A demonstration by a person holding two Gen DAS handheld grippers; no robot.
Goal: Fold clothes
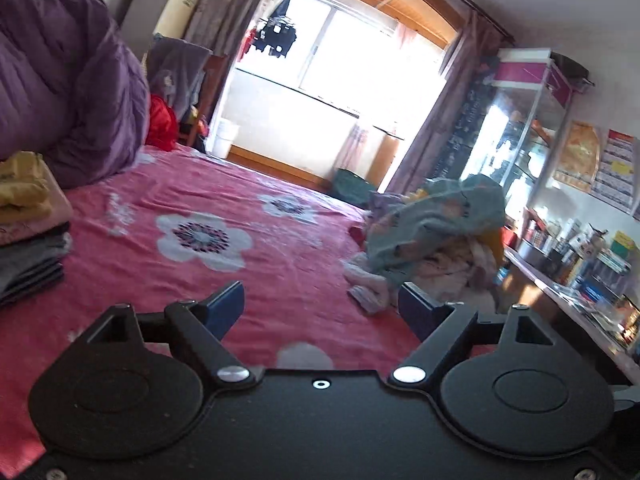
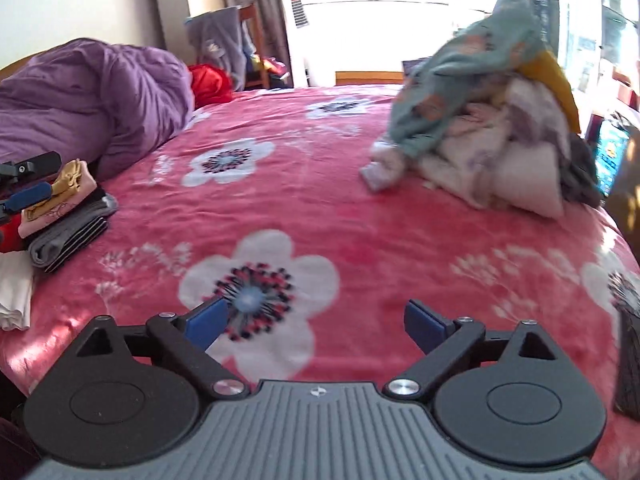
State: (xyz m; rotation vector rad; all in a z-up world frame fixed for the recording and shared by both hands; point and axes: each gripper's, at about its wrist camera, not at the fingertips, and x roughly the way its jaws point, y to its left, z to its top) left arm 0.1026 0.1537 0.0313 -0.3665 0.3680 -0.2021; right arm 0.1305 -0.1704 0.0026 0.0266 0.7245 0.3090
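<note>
- Closest to us: both tools spread wide with nothing between the blue pads, the right gripper (image 2: pixel 316 320) over a big white flower on the pink bedspread (image 2: pixel 360 220), the left gripper (image 1: pixel 320 308) above the same cover.
- Progress, our guess: partway. A neat folded stack (image 2: pixel 68 216) sits at 9 o'clock, while a rumpled heap of clothes (image 2: pixel 492 128), teal floral piece on top, waits at 1 o'clock.
- The purple duvet (image 2: pixel 88 100) is bunched at 10 o'clock.
- Labels or writing: nothing we can read, too blurry.
</note>
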